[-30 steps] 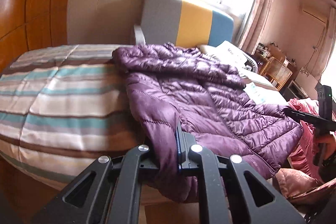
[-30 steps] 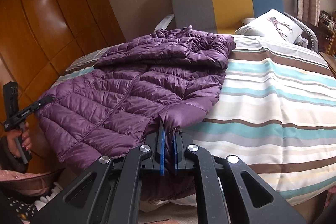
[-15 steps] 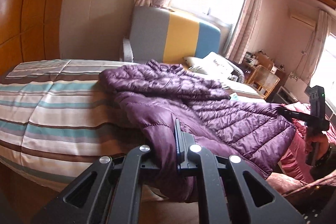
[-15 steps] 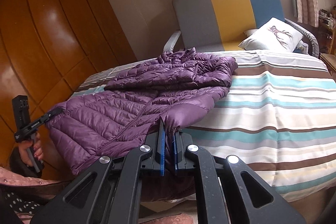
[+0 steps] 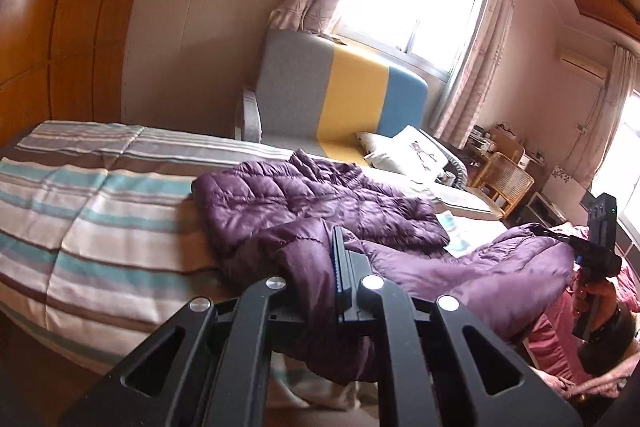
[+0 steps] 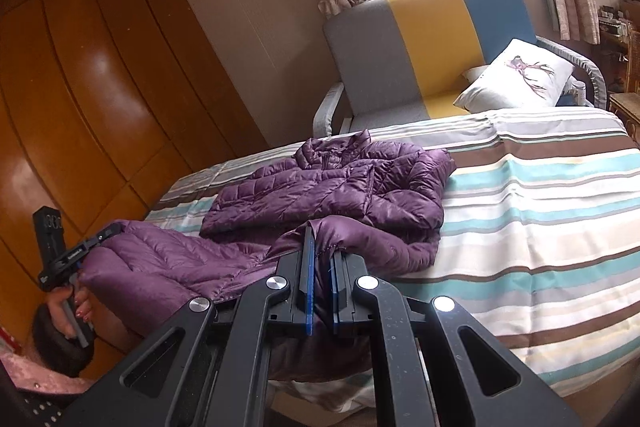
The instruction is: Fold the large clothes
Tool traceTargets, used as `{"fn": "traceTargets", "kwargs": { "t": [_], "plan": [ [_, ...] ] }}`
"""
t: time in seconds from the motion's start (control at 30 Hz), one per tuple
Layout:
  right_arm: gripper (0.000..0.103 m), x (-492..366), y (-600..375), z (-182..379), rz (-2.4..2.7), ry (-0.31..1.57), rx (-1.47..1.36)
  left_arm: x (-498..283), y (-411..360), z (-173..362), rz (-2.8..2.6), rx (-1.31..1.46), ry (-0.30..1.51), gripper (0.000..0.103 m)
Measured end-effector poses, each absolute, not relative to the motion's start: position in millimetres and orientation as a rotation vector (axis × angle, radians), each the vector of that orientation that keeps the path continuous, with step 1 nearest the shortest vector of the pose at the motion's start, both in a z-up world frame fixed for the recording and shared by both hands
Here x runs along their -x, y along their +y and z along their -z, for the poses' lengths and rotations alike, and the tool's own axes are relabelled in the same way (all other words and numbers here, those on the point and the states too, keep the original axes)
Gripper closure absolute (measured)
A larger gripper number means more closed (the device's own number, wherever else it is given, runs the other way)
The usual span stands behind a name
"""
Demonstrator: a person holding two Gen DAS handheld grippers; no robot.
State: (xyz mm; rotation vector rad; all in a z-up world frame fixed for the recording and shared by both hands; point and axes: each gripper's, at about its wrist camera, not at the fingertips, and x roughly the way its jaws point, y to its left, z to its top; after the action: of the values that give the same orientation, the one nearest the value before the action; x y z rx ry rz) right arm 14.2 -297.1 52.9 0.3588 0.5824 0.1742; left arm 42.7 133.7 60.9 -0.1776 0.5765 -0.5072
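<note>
A purple puffer jacket (image 5: 320, 195) lies with its collar end on the striped bed (image 5: 80, 219). Its hem end hangs lifted above the mattress between my two grippers. My left gripper (image 5: 337, 247) is shut on one hem corner, and cloth drapes over its left finger. My right gripper (image 6: 320, 247) is shut on the other hem corner of the jacket (image 6: 340, 183). Each view shows the other gripper at the far corner: the right gripper (image 5: 560, 238) held by a hand, the left gripper (image 6: 111, 229) likewise. The lifted lining faces up.
A grey, yellow and blue armchair (image 6: 432, 39) with a white pillow (image 6: 520, 75) stands behind the bed. A wooden wardrobe (image 6: 80, 87) runs along the left. A wicker stand (image 5: 504, 179) and shelves sit by the window. Pink cloth (image 5: 560, 331) lies low beside the bed.
Both grippers have risen with the hem. The jacket's lower half has come off the bed and now sags between them, while the collar end stays flat.
</note>
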Motion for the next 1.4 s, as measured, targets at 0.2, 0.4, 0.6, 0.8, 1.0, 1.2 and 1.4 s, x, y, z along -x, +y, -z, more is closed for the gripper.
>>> {"fn": "traceTargets", "kwargs": {
  "t": [0.2,0.4,0.6,0.8,1.0,1.2,1.4],
  "plan": [
    [0.097,-54.4,-308.7,-52.0,-0.14,0.576,-0.368,-86.1,115.1,-57.8,0.474,0.155,0.565,0.096],
    [0.097,-94.5,-320.7,-49.3,-0.087,0.556,-0.377,-129.9,107.6,-53.1,0.435,0.179,0.562,0.096],
    [0.097,-138.0,-332.9,-41.5,-0.052,0.562,-0.395,-174.6,98.4,-40.5,0.395,0.169,0.584,0.096],
    [0.097,-179.3,-330.7,-31.3,-0.011,0.58,-0.361,-214.8,90.4,-23.0,0.356,0.184,0.616,0.096],
    [0.097,-219.2,-334.3,-15.1,0.028,0.612,-0.353,-257.2,80.7,-4.5,0.315,0.183,0.649,0.096],
    [0.097,-258.4,-343.3,11.6,0.084,0.666,-0.367,-295.1,64.3,15.6,0.28,0.147,0.696,0.095],
    [0.097,-289.0,-352.0,47.8,0.128,0.744,-0.397,-324.2,52.3,39.4,0.25,0.13,0.753,0.092]
  ]
}}
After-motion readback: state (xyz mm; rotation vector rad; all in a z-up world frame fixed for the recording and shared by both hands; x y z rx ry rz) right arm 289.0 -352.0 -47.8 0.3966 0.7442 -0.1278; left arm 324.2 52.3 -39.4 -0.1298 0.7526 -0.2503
